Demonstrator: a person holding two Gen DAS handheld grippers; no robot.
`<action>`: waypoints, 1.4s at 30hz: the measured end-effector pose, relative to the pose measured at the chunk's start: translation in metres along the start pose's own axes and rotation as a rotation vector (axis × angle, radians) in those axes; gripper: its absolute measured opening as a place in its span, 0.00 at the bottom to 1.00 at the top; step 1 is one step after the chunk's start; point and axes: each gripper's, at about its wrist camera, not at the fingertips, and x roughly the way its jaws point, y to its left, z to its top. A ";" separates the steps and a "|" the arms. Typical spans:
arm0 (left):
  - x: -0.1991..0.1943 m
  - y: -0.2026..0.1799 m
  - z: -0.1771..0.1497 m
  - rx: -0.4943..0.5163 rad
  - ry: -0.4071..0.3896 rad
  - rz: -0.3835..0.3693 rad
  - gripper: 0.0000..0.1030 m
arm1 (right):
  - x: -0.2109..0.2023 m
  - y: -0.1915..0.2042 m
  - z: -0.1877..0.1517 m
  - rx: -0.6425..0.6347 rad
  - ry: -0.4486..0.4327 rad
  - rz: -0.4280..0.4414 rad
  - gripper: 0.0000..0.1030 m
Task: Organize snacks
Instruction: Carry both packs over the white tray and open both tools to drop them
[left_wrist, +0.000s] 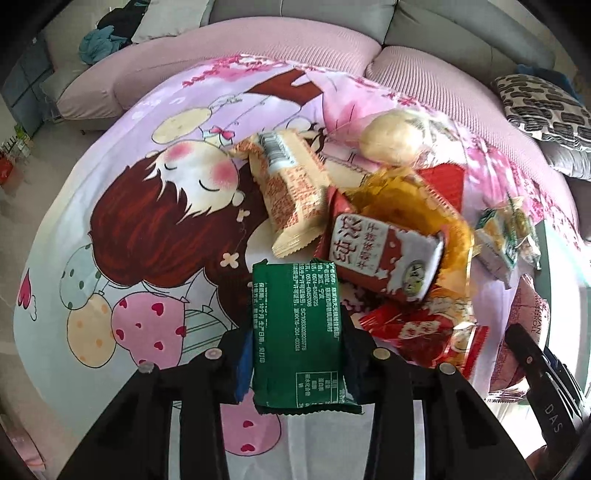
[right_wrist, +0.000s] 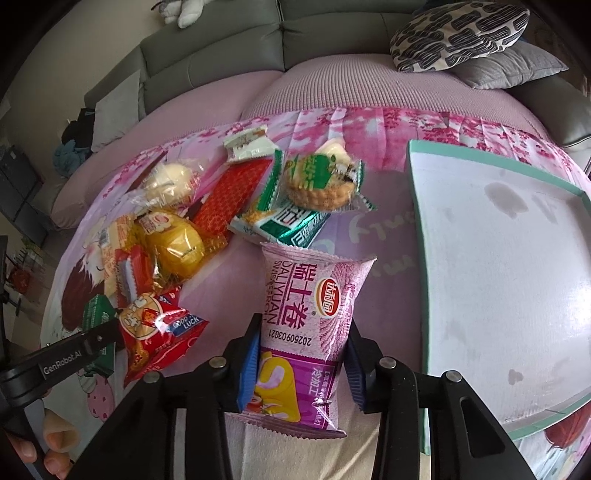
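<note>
Left wrist view: the left gripper (left_wrist: 297, 360) has its jaws clamped on a green packet (left_wrist: 299, 332), held above the cartoon cloth (left_wrist: 122, 206); the snack pile (left_wrist: 384, 229) lies at 1 o'clock from it. Right wrist view: the right gripper (right_wrist: 301, 363) has its jaws clamped on a pink roll pack (right_wrist: 306, 325), with the white tray (right_wrist: 502, 280) at 2 o'clock and the snack pile (right_wrist: 229, 206) at 11 o'clock.
</note>
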 end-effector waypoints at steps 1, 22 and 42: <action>-0.011 0.002 0.000 -0.001 -0.006 -0.002 0.40 | -0.003 -0.001 0.000 0.003 -0.007 0.004 0.41; -0.064 -0.080 0.016 0.153 -0.139 -0.139 0.40 | -0.057 -0.061 0.034 0.135 -0.174 -0.093 0.41; -0.044 -0.258 0.023 0.419 -0.051 -0.313 0.40 | -0.058 -0.185 0.050 0.393 -0.172 -0.302 0.41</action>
